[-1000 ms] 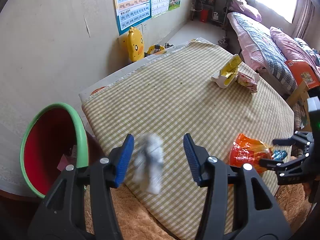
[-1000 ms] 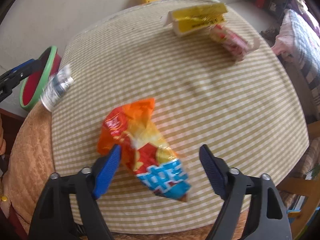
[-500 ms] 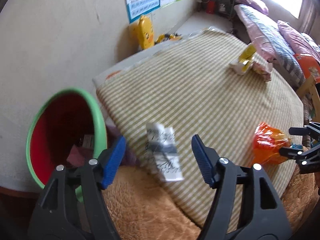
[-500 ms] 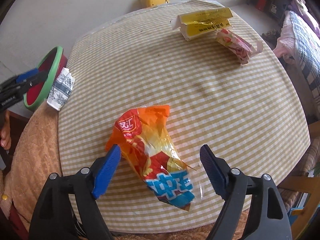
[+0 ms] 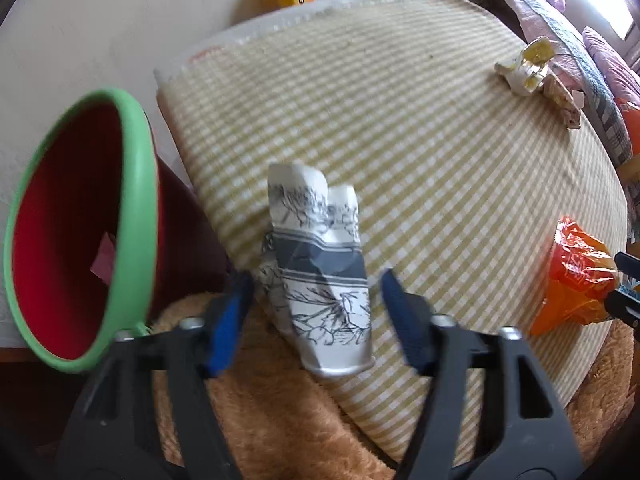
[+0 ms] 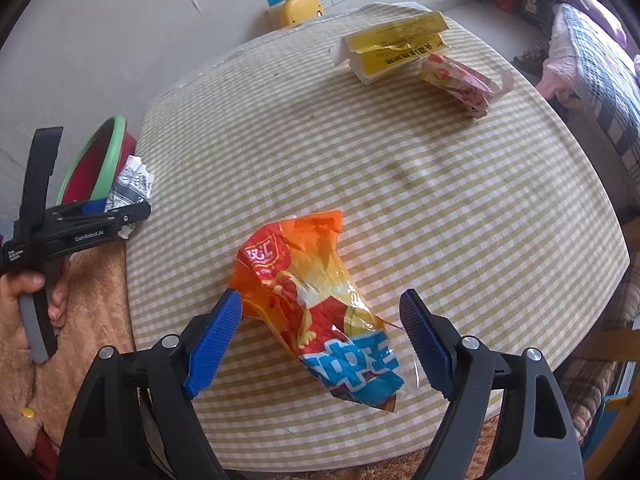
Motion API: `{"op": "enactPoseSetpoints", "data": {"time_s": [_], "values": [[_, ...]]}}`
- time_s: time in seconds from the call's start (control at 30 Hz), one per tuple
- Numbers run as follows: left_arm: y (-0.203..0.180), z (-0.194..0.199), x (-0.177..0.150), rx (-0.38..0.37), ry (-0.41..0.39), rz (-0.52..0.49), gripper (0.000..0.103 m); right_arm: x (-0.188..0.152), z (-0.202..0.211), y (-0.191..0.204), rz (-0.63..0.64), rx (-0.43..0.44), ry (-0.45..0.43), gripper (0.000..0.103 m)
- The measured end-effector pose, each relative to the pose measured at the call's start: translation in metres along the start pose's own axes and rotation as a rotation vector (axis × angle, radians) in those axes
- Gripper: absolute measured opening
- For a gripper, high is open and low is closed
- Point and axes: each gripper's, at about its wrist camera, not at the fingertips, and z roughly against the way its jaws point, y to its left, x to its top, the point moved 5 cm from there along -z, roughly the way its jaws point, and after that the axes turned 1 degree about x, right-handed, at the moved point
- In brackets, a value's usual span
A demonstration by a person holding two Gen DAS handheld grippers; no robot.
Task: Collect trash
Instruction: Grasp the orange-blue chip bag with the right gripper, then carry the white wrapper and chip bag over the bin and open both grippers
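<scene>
A crushed white paper cup with a grey print lies between the fingers of my left gripper, over the table's near-left edge. The jaws stand apart on either side of it, with gaps. The cup also shows in the right wrist view. A red bin with a green rim stands just left of the table. My right gripper is open around an orange and blue snack bag that lies flat on the checked tablecloth.
A torn yellow box and a pink wrapper lie at the table's far right. A brown fleece cover hangs at the near edge. A yellow duck toy stands by the wall. A bed lies to the right.
My left gripper has swung left and closer with the cup between its fingers, bringing the bin nearer. The right gripper has pulled back a little from the snack bag, still open.
</scene>
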Motion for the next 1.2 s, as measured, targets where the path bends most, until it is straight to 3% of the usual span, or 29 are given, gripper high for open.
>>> {"op": "enactPoseSetpoints", "data": {"time_s": [0.03,0.1,0.23,0.53,0.73,1.2], "values": [[0.001,0.001,0.0,0.002,-0.008,0.005,0.045,-0.002,-0.001,-0.001,-0.003,-0.012,0.002,0.064],[0.002,0.004,0.001,-0.015,-0.02,0.017,0.043,-0.005,-0.004,-0.001,-0.016,-0.017,0.008,0.046],[0.006,0.019,0.002,-0.028,-0.069,0.048,0.041,-0.001,0.008,0.001,-0.05,-0.011,-0.055,0.034],[0.004,0.093,0.021,0.005,-0.272,0.053,0.042,0.028,0.064,0.015,-0.153,0.059,-0.262,0.033],[0.011,0.122,0.033,0.015,-0.35,0.061,0.042,0.051,0.093,0.043,-0.148,0.1,-0.36,0.033],[0.043,0.154,0.032,0.048,-0.445,0.108,0.042,0.083,0.097,0.111,-0.047,0.146,-0.4,0.033]]}}
